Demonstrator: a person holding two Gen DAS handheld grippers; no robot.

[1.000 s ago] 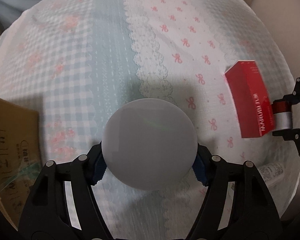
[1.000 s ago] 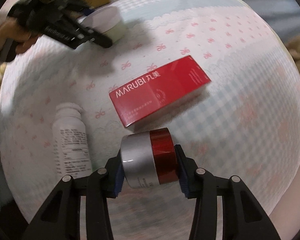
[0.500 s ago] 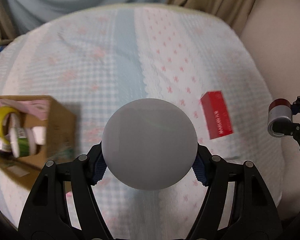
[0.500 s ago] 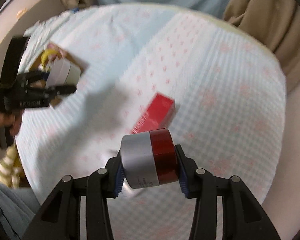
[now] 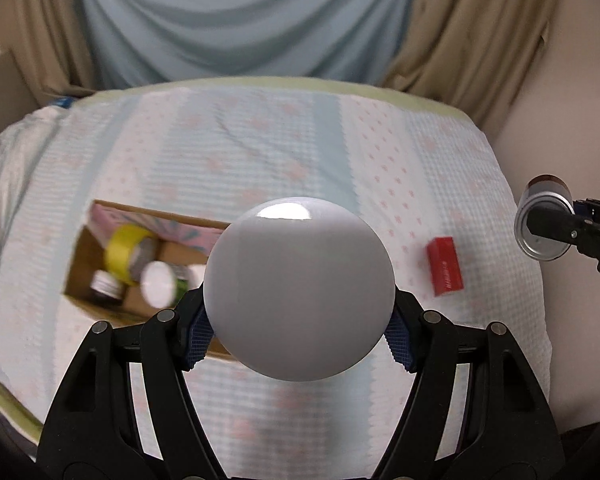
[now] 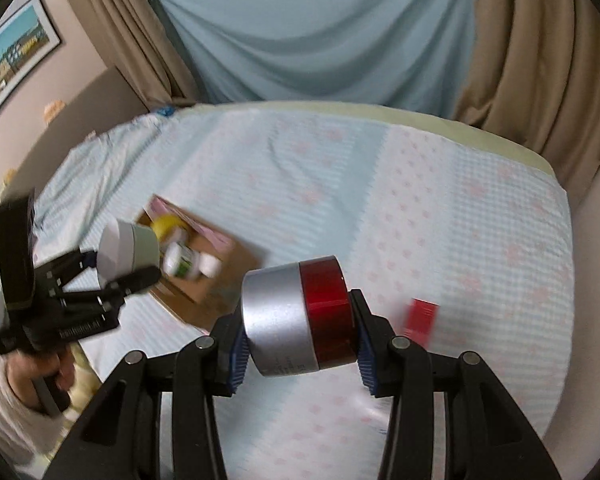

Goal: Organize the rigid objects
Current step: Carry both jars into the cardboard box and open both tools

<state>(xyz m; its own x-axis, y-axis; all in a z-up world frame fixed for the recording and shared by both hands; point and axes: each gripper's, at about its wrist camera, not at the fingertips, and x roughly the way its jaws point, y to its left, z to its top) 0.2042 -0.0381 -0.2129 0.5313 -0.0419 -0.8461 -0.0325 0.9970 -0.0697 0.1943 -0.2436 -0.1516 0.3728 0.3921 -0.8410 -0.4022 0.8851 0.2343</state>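
Note:
My left gripper [image 5: 299, 330] is shut on a round white jar [image 5: 299, 289], held high above the bed; in the right wrist view the same white jar [image 6: 129, 250] shows pale green sides. My right gripper [image 6: 298, 344] is shut on a silver and red jar [image 6: 298, 316], also seen at the right edge as the silver and red jar [image 5: 544, 220]. Below, an open cardboard box [image 5: 85, 256] holds a yellow tape roll [image 5: 126, 248] and a few small jars. A red carton [image 5: 445, 266] lies flat on the bedspread to the right.
The bed [image 5: 300, 140] wears a pale blue and white patterned cover. Blue and tan curtains [image 5: 240, 16] hang behind it. A person's hand in a white sleeve [image 6: 4, 392] grips the left tool. A framed picture [image 6: 12, 52] hangs on the left wall.
Both grippers have risen well above the bed with their jars. The cardboard box has come into view under the left gripper, and the red carton now looks far smaller.

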